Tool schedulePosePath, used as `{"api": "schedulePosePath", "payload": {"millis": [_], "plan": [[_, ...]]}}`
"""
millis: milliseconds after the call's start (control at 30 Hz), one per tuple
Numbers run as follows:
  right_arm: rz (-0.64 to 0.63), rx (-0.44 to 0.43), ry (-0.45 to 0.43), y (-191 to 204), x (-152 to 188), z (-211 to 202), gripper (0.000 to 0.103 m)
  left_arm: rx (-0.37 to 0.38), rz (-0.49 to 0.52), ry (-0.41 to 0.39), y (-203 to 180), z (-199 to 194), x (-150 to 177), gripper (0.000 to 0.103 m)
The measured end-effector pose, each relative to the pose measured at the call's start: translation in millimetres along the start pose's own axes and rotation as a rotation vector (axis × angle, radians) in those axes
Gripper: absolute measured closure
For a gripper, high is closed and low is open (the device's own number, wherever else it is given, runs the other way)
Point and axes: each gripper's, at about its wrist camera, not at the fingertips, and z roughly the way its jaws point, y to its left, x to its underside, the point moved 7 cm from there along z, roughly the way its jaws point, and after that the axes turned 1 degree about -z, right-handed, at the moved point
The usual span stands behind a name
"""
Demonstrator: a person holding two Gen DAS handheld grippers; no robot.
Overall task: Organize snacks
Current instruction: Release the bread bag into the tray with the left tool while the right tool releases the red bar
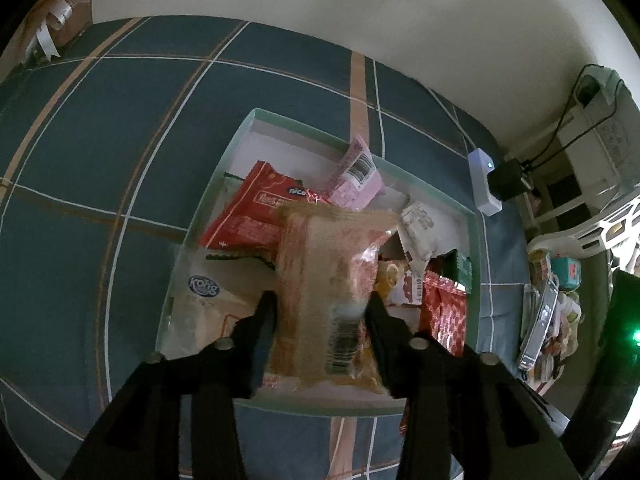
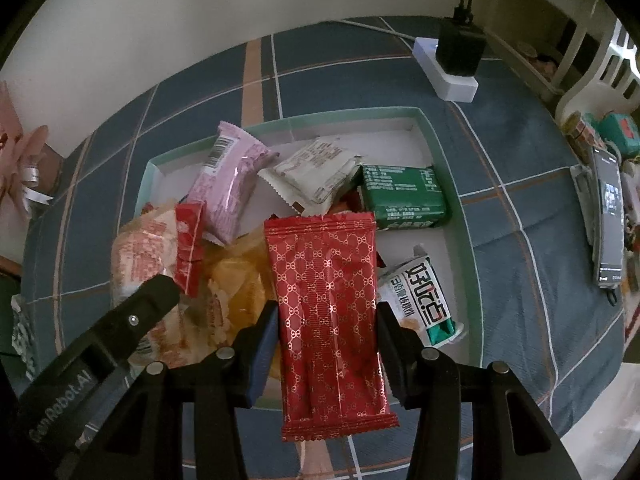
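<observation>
The right gripper (image 2: 327, 320) clamps a red patterned packet (image 2: 328, 300) over a shallow box (image 2: 444, 184) holding pink (image 2: 232, 184), white (image 2: 316, 176) and green (image 2: 404, 196) packets. The left gripper (image 2: 160, 292) reaches in beside it.

Bare white floor shows in the tray (image 2: 424, 128) at its far right corner and between the green packet (image 2: 404, 196) and the white packet (image 2: 424, 304). The left half is heaped with wrappers, the pink packet (image 2: 232, 184) leaning over the far rim. The power strip (image 2: 448, 76) with its black plug stands beyond on the checked cloth (image 2: 520, 208).
</observation>
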Motion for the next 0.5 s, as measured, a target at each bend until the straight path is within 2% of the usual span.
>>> {"api": "schedulePosePath", "payload": {"millis": [67, 200, 267, 367, 500], "plan": [[-0.001, 0.004, 0.0, 0.1, 0.2, -0.3, 0.052, 0.006, -0.004, -0.003, 0.2, -3.1, -0.6, 0.04], [-0.008, 0.02, -0.001, 1.0, 1.0, -0.7, 0.047, 0.008, -0.015, -0.012, 4.3, -12.1, -2.0, 0.036], [-0.018, 0.022, -0.001, 2.8, 1.5, -0.9, 0.043, -0.001, -0.028, -0.021, 9.2, -17.6, -3.9, 0.029], [-0.027, 0.028, -0.001, 4.6, 2.4, -0.8, 0.039, -0.055, -0.029, -0.036, 18.5, -24.6, -6.2, 0.023], [-0.033, 0.039, -0.006, 6.0, 4.6, -2.8, 0.029, -0.189, -0.003, -0.076, 35.9, -36.8, -8.2, 0.018]]}}
